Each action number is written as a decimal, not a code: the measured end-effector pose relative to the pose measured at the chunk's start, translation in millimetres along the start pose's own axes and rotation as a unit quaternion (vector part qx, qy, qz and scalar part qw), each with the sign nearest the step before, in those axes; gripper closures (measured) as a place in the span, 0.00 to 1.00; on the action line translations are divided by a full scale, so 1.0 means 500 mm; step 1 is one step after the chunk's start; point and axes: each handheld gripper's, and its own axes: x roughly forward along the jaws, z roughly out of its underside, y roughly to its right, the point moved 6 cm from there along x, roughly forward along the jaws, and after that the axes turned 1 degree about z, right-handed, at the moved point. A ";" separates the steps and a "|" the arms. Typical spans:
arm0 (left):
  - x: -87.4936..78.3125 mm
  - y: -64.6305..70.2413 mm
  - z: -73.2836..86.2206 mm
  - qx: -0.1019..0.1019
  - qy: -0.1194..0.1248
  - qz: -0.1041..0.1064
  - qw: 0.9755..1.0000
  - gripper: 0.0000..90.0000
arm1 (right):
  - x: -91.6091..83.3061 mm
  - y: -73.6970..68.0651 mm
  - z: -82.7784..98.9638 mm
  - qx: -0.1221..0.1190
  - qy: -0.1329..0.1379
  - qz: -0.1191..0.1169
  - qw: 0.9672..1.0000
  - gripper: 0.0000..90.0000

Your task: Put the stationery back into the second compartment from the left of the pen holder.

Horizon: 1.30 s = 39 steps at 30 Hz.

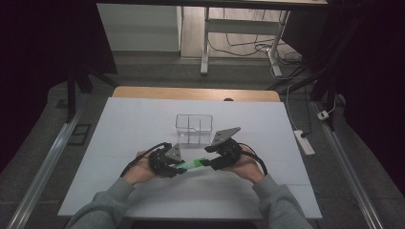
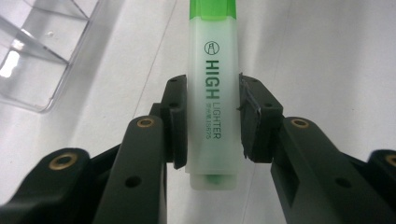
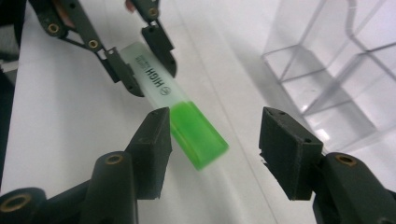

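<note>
On the near half of the white table [image 1: 143, 124], a little toward six o'clock from its middle, a green highlighter [image 1: 193, 165] is held above the surface between the two hands. The left gripper [image 1: 177, 168] is clamped on the pale body of this highlighter: in the left gripper view its two pads press on both sides of the highlighter [image 2: 214, 100], just beside the printed word, and the green cap end points toward twelve o'clock in that view. The right gripper [image 1: 213, 161] stands with its jaws apart around the cap end. In the right gripper view the highlighter [image 3: 187, 126] lies between the jaws of the right gripper [image 3: 212, 140]; the pad at nine o'clock is touching or almost touching the green cap, I cannot tell which, and the pad at three o'clock is well away from it. In the same view the left gripper [image 3: 140, 60] shows at about eleven o'clock, gripping the pale body. A clear plastic box [image 1: 193, 129] with compartments stands on the table toward twelve o'clock from the grippers, near them but not touching. The person's left hand [image 1: 138, 169] and right hand [image 1: 246, 164] hold the grippers from behind, with grey sleeves coming from six o'clock.
</note>
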 end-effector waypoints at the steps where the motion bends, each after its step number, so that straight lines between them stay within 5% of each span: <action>1: -0.002 -0.001 0.001 -0.002 0.002 -0.002 1.000 0.73 | -0.003 0.003 0.001 0.005 0.004 0.005 1.000 0.47; 20: -0.032 -0.024 0.012 -0.045 0.058 -0.030 0.997 0.73 | -0.024 0.022 0.025 0.070 0.043 0.033 0.996 0.41; 39: -0.049 -0.032 0.002 -0.075 0.128 -0.049 0.988 0.73 | -0.022 0.023 0.028 0.096 0.066 0.035 0.993 0.41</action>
